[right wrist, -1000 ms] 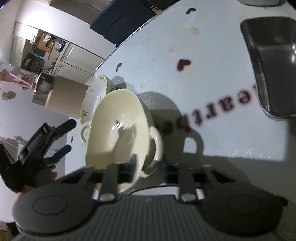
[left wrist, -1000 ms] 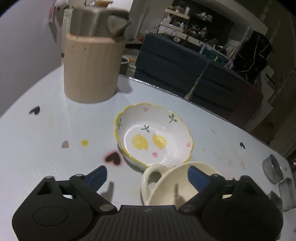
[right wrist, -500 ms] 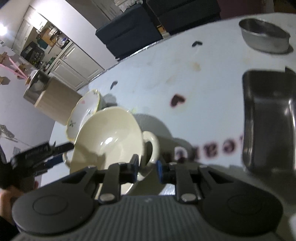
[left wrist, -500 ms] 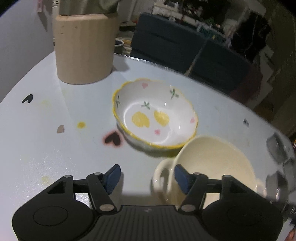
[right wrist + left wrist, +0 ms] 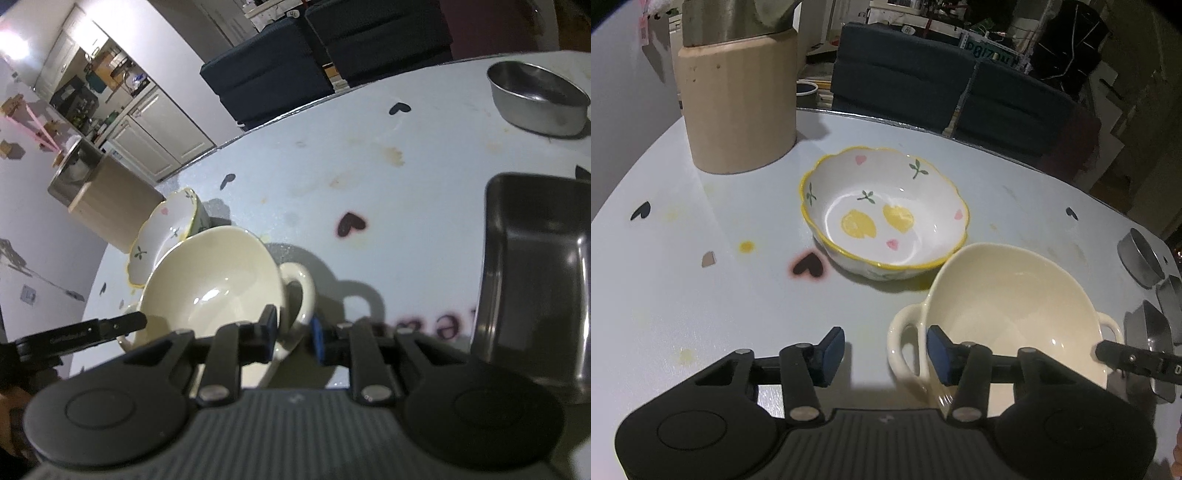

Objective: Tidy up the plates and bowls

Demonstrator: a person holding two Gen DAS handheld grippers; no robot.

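A pale tabletop (image 5: 683, 295) printed with small hearts carries several dishes. Near the right, a cream bowl (image 5: 1008, 306) with a loop handle on each side is tilted and empty. Just behind it on the left stands a white bowl (image 5: 886, 214) with a wavy yellow rim, painted with lemons, hearts and sprigs — nothing in it either. Whether the two rims touch cannot be told. At the far left sits a tan ribbed crock (image 5: 738, 107) holding a metal vessel; what that vessel holds is cut off by the frame edge.

In the right wrist view a round steel bowl (image 5: 535, 99) stands empty at the far right, and a dark rectangular steel tray (image 5: 535, 291), also empty, lies nearer on the right.

The right tongs (image 5: 293, 334) pinch the cream bowl's near wall, just beside one handle. The left tongs (image 5: 886, 350) are closing around the bowl's other handle, which stands between the pads; the pads do not yet press on it.

Compared with a second ago, the left tongs have narrowed markedly and the handle that then lay ahead of the pads now sits between them. The cream bowl, then tipped steeply on edge, now lies less steeply — its opening faces more upward. The white bowl and crock stand where they stood.
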